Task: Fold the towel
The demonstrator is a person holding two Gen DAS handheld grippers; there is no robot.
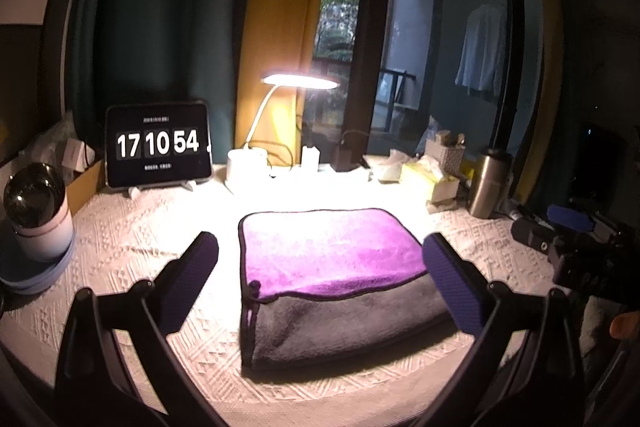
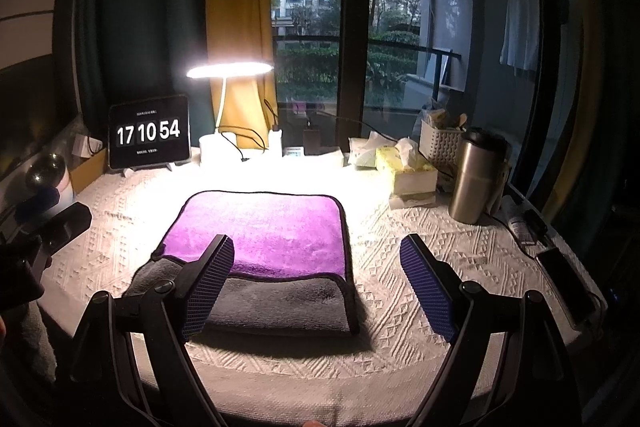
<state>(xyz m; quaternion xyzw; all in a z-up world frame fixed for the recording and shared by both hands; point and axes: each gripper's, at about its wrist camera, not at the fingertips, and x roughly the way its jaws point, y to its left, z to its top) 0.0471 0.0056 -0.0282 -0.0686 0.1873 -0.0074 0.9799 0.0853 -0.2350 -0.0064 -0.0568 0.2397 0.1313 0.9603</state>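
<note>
A folded towel (image 1: 332, 259), purple on top with a grey underside showing along its near edge, lies flat on the white patterned tablecloth; it also shows in the right wrist view (image 2: 264, 227). My left gripper (image 1: 320, 283) is open and empty, held above the near part of the towel with one finger on each side. My right gripper (image 2: 316, 283) is open and empty, over the towel's near right corner. The right gripper's body shows at the right edge of the left wrist view (image 1: 576, 247), and the left gripper's body at the left edge of the right wrist view (image 2: 44, 231).
At the back stand a tablet clock (image 1: 158, 145), a lit desk lamp (image 1: 300, 81), a tissue box (image 2: 412, 171), a white basket (image 2: 442, 143) and a steel flask (image 2: 474, 175). A phone (image 2: 564, 283) lies at the right edge. A round-topped bottle (image 1: 36, 211) stands at the left.
</note>
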